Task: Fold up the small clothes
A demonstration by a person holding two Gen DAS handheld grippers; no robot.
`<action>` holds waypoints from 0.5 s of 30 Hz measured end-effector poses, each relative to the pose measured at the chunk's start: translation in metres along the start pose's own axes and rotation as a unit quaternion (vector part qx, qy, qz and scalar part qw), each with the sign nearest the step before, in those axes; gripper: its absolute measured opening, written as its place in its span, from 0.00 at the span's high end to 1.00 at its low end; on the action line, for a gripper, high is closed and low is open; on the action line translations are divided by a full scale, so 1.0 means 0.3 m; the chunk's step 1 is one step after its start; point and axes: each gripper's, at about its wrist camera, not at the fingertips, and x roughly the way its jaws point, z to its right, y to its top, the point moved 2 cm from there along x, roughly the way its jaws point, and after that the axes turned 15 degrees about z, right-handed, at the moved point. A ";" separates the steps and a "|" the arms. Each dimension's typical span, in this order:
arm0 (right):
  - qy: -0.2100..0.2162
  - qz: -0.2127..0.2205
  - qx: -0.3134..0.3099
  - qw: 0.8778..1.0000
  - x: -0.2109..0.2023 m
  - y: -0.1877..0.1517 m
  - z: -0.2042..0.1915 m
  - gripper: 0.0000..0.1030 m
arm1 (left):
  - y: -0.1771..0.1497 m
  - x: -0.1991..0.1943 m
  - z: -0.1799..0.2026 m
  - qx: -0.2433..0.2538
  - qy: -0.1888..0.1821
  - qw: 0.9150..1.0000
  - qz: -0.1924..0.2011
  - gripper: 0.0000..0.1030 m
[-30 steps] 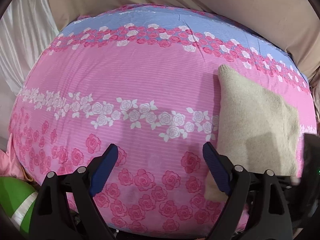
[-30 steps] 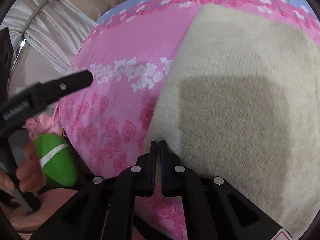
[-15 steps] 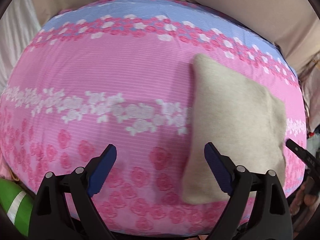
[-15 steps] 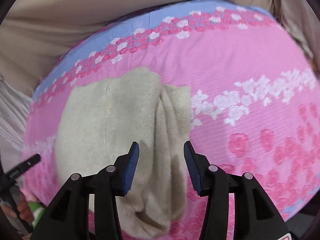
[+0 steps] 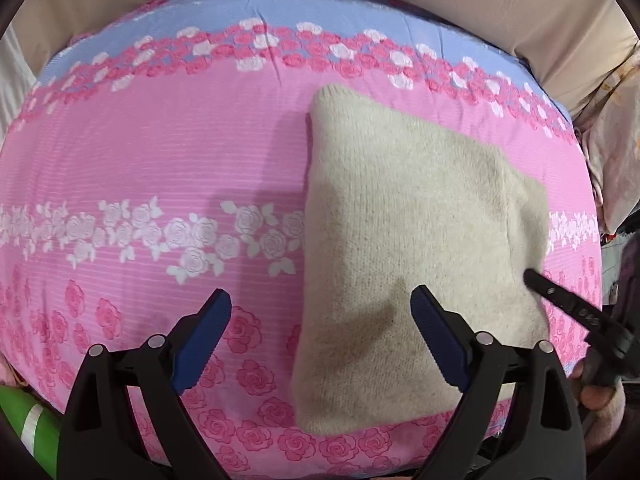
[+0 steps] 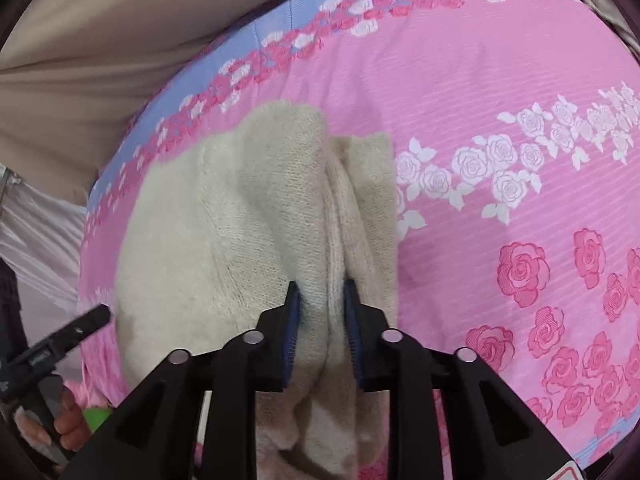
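My right gripper (image 6: 322, 312) is closing on a bunched ridge of the cream knit (image 6: 224, 216) lying on the pink bedspread (image 6: 500, 92); left gripper (image 5: 320, 334) hangs wide apart, empty. I'm mid-fold, so next I probably need a firm pinch, then carry that edge across.

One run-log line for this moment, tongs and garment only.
left tongs: open, empty, over pink floral bedsheet | right tongs: closing around raised fold of cream knitted garment | garment: partly folded on bedsheet
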 end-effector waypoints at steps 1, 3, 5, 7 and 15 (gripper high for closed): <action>-0.002 0.007 0.000 1.000 -0.014 0.003 -0.002 0.60 | 0.001 0.004 -0.004 -0.003 0.001 1.000 0.000 0.13; -0.020 0.017 -0.007 1.000 -0.022 0.002 0.006 0.41 | 0.003 0.020 -0.014 -0.020 -0.010 1.000 -0.002 0.11; -0.042 0.004 -0.013 0.999 0.005 -0.011 0.033 0.39 | 0.001 0.048 -0.027 -0.042 -0.018 0.999 -0.012 0.11; -0.028 -0.011 0.012 0.999 0.038 -0.032 0.059 0.39 | -0.001 0.097 -0.045 -0.073 -0.031 0.996 -0.030 0.11; 0.042 -0.024 0.109 0.993 0.093 -0.056 0.119 0.34 | -0.001 0.213 -0.024 -0.106 -0.053 0.991 -0.062 0.06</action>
